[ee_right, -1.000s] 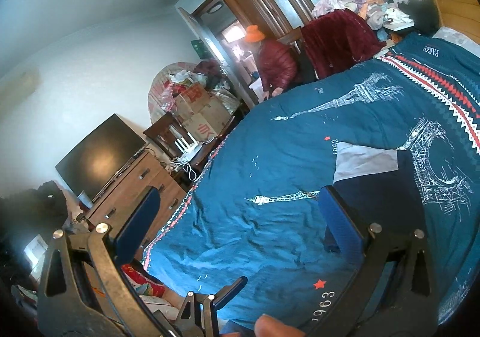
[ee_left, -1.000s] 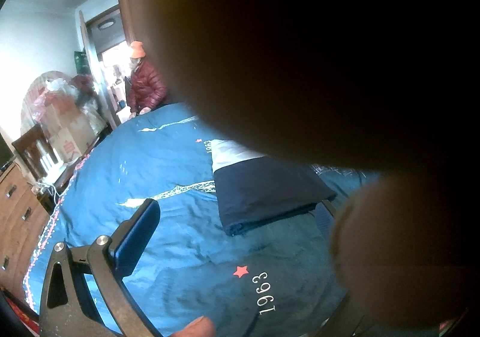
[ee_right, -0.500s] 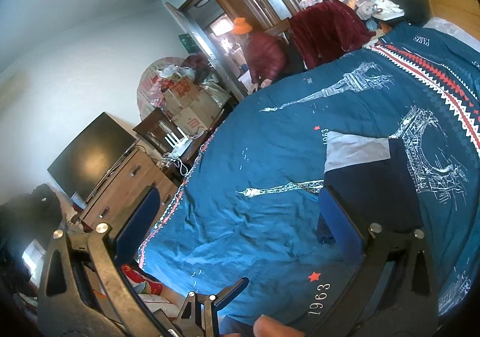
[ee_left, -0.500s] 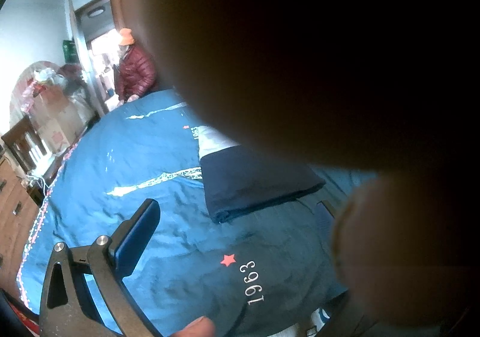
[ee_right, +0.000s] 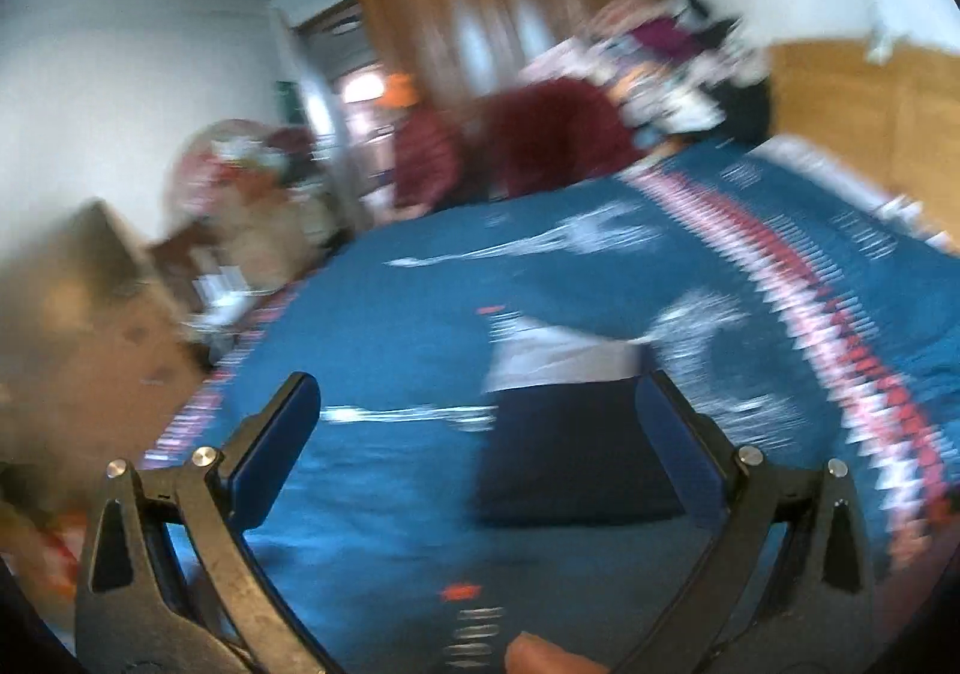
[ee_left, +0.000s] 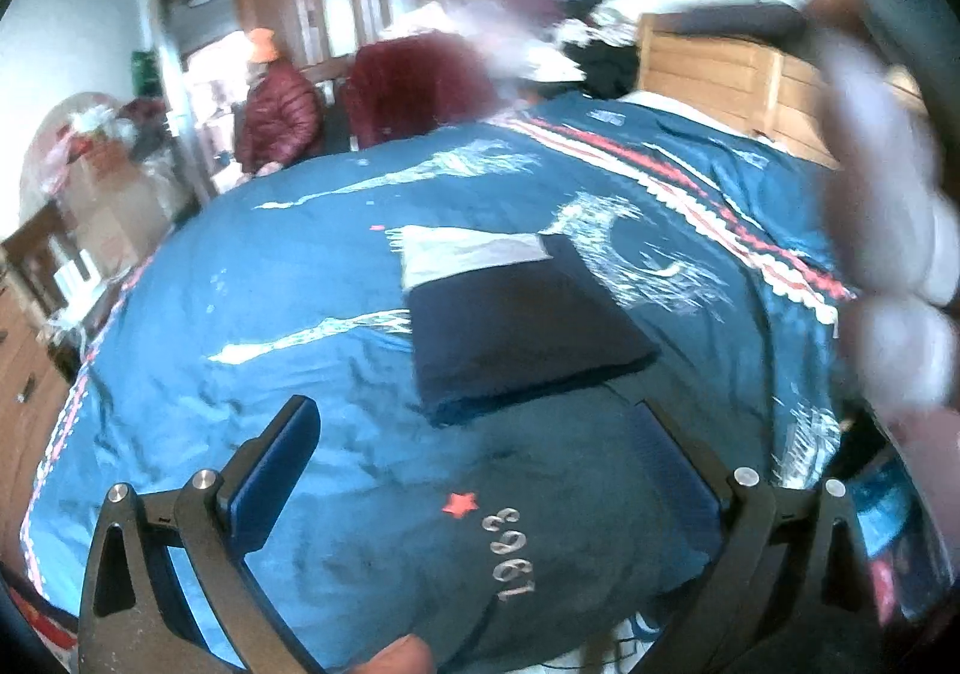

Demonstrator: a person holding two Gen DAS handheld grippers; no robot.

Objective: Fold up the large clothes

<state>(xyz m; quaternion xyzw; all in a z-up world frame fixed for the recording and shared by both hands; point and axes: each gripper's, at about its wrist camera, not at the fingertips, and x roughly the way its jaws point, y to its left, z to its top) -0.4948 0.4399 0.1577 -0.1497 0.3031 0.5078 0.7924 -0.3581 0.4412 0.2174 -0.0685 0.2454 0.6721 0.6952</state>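
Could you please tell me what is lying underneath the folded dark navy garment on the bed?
The folded navy garment rests flat on the blue printed bedspread. Anything between them is hidden.

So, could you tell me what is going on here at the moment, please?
A person is holding a two-finger gripper in each hand above a bed with a blue bedspread. A dark navy garment with a pale band at its far end lies already folded into a neat rectangle on the bedspread. The left gripper and right gripper are both open and hold nothing. Another person in a red jacket stands at the far side of the bed. Both views are blurred.
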